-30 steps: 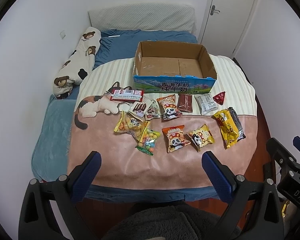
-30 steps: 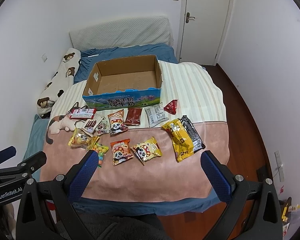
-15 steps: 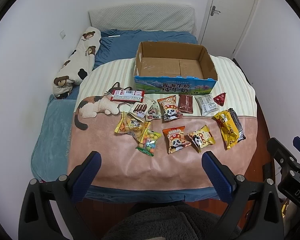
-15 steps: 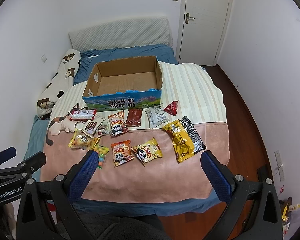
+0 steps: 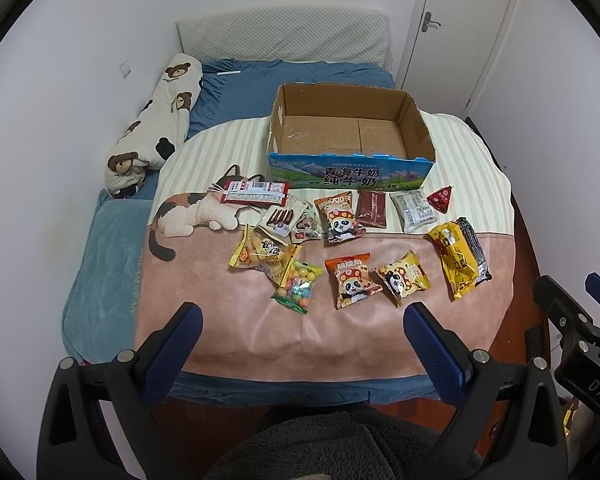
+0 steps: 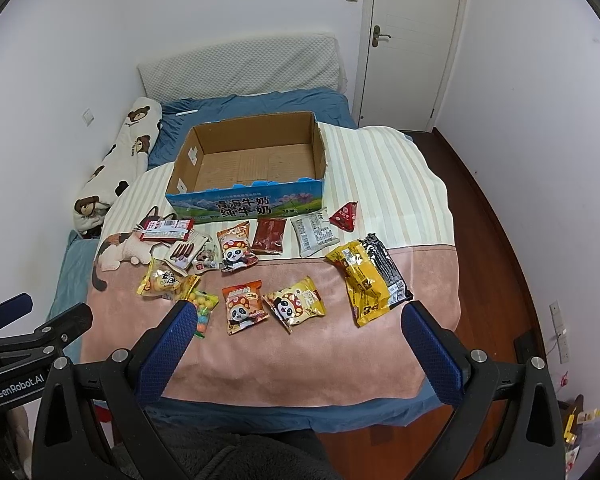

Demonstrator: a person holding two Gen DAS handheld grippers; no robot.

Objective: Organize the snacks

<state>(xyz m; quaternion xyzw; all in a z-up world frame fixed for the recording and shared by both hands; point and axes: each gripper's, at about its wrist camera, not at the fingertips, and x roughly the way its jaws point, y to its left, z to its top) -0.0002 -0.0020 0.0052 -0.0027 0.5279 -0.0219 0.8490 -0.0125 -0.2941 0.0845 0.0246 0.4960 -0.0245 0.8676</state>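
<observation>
An open, empty cardboard box with a blue printed front stands on the blanket; it also shows in the right wrist view. Several snack packets lie in front of it: two orange panda bags, a yellow panda bag, a long yellow packet on a black one, a red triangle, a candy bag. My left gripper is open and empty, well short of the snacks. My right gripper is open and empty, above the near blanket edge.
The snacks lie on a pink and striped blanket over a blue bed. A bear-print bolster lies at the left wall. A white door and wood floor are at the right. The right gripper's body shows beside the left.
Both grippers have drifted slightly; the view has barely shifted. Nothing on the bed has moved and both grippers stay open.
</observation>
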